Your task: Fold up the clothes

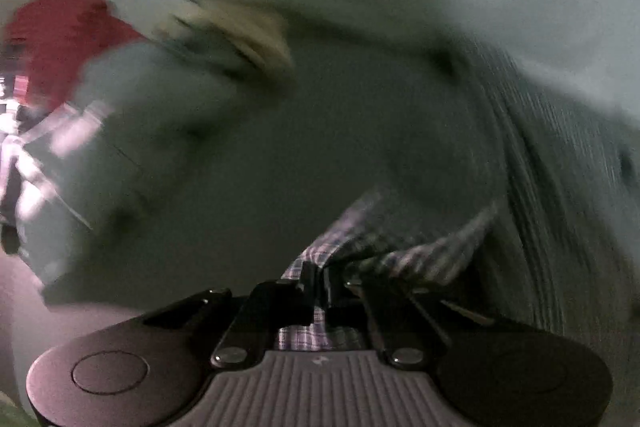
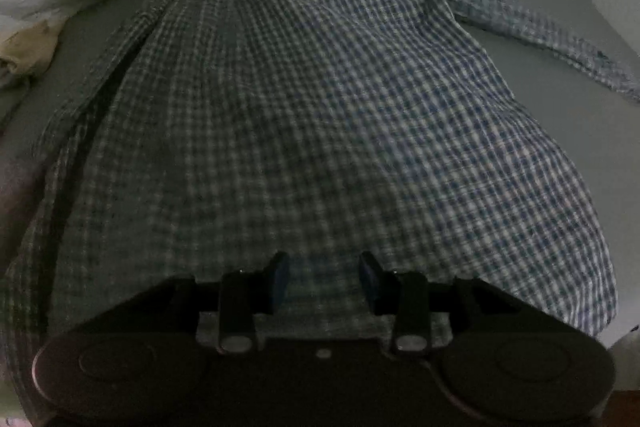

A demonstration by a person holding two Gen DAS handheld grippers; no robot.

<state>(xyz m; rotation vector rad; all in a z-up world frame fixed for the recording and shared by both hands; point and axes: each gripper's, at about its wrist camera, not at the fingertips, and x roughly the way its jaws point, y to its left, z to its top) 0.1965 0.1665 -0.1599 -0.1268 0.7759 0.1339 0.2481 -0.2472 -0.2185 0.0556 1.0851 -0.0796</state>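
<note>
— Where is the checked shirt (image 2: 320, 99) now?

— Spread over the grey surface (image 2: 580, 131), filling the middle of the right wrist view. One sleeve (image 2: 552, 39) runs out toward the upper right of the frame. The other side, at the left, looks doubled along a dark seam, though I can't say it is a proper fold.

— And the jaws?

— The right gripper (image 2: 324, 281) has its jaws spread, with cloth lying between and under them. The left gripper (image 1: 326, 281) has its jaws pressed together on a bunch of the checked cloth at the bottom of its frame.

— How far along, would you say?

— Mostly flat, so the bulk of the folding seems left.

— Anything unclear?

— The left wrist view is badly blurred. A red thing (image 1: 60, 35) at the upper left and a cream lump (image 1: 248, 31) beside it I can't identify. The shirt's near hem is hidden.
</note>
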